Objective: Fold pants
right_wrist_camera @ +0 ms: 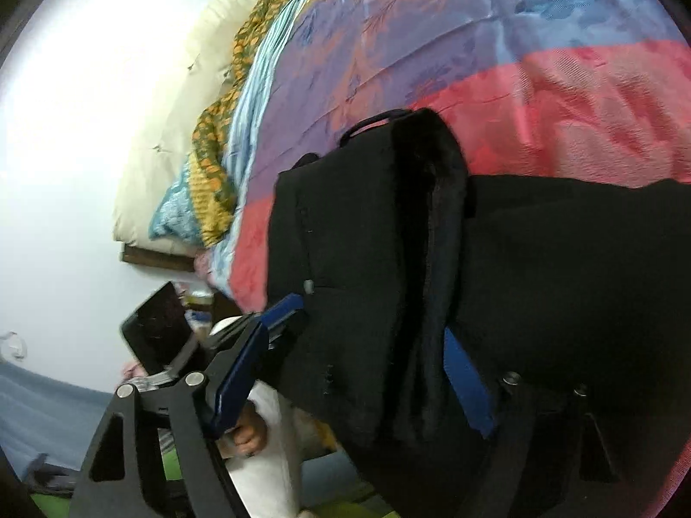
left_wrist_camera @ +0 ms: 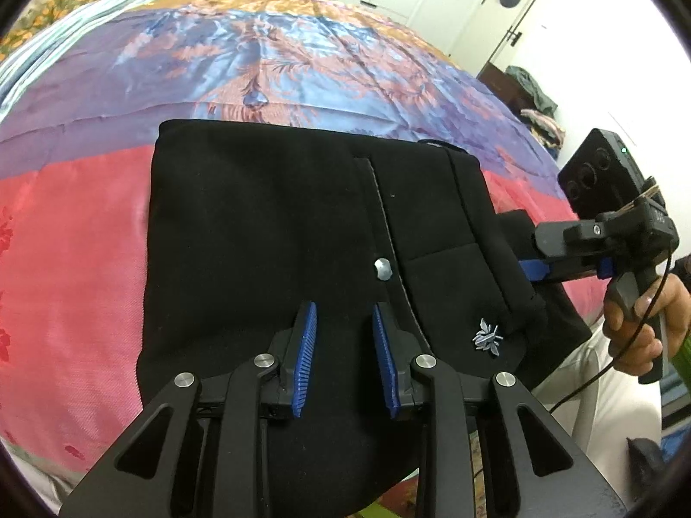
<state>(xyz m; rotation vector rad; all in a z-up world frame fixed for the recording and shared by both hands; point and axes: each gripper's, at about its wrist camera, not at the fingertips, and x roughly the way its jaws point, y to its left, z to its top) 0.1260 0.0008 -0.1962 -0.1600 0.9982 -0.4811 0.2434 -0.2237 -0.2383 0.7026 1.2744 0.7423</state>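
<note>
Your left gripper (left_wrist_camera: 344, 323) hovers low over the near half of the black pants (left_wrist_camera: 267, 233), fingers parted and holding nothing, probably so you can press or pin the cloth while the other side is worked. The pants lie folded into a compact block on the pink band of the patterned bedspread (left_wrist_camera: 73, 233), near edge hanging toward you. Just right of your blue pads (left_wrist_camera: 305, 336) sit the metal button (left_wrist_camera: 382, 268) and the fly seam, then a small embroidered insect (left_wrist_camera: 488, 337) by the pocket, so this is the waist end, face up.

Further right, your right gripper (left_wrist_camera: 533, 268) reaches in sideways at the pants' right edge. Its own camera shows thick cloth layers bunched between its fingers, one blue pad (right_wrist_camera: 242, 367) standing clear of the cloth, so I can't tell whether it's clamped or merely straddling the fold. The far finger is mostly buried, and the legs' ends are hidden underneath, so how neatly the layers line up can't be judged
</note>
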